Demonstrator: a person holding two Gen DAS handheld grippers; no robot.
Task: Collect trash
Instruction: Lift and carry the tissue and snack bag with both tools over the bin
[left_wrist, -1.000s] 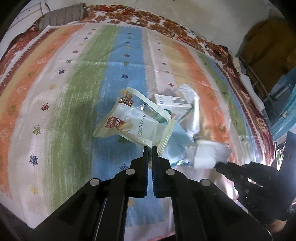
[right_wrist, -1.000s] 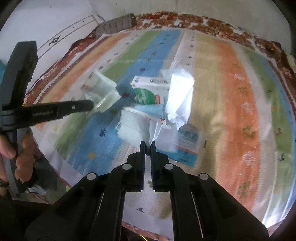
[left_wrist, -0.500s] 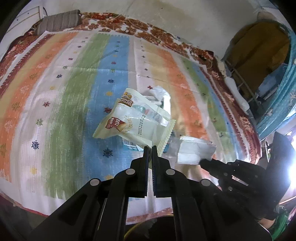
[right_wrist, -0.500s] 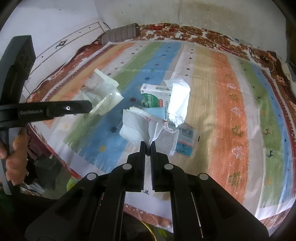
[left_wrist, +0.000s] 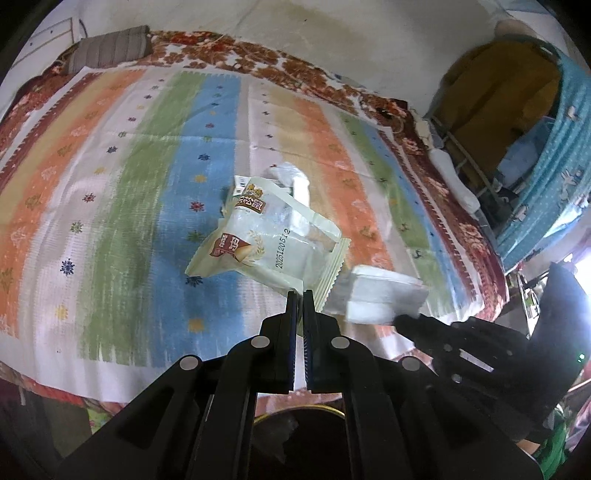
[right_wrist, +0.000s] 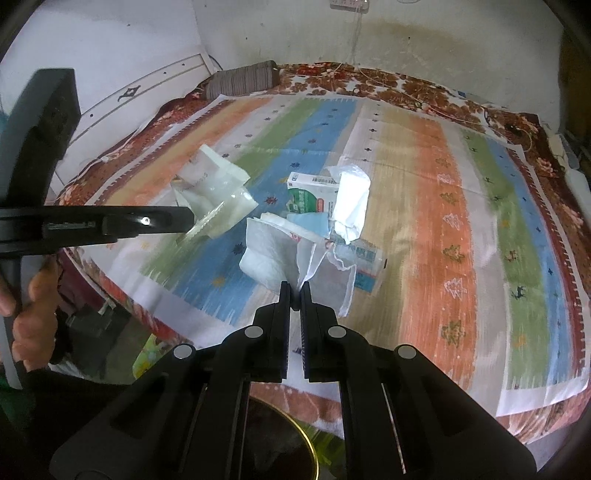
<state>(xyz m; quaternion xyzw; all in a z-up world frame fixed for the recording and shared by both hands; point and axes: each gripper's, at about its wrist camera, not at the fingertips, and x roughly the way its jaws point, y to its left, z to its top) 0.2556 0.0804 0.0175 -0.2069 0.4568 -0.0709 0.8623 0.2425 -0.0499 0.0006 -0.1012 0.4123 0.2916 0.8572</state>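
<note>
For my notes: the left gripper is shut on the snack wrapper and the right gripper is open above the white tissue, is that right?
Not quite. The left gripper is shut on the snack wrapper, but the right gripper is not open: the right wrist view shows it shut on the white tissue.

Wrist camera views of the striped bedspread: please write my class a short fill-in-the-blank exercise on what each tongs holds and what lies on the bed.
1. The left tongs are shut on a pale plastic snack ____ printed with a date.
2. The right tongs pinch a crumpled white ____.
3. A white and ____ cardboard box lies on the striped bedspread.
4. A grey striped ____ lies at the far edge of the bed.

Missing words: wrapper; tissue; green; pillow
</note>
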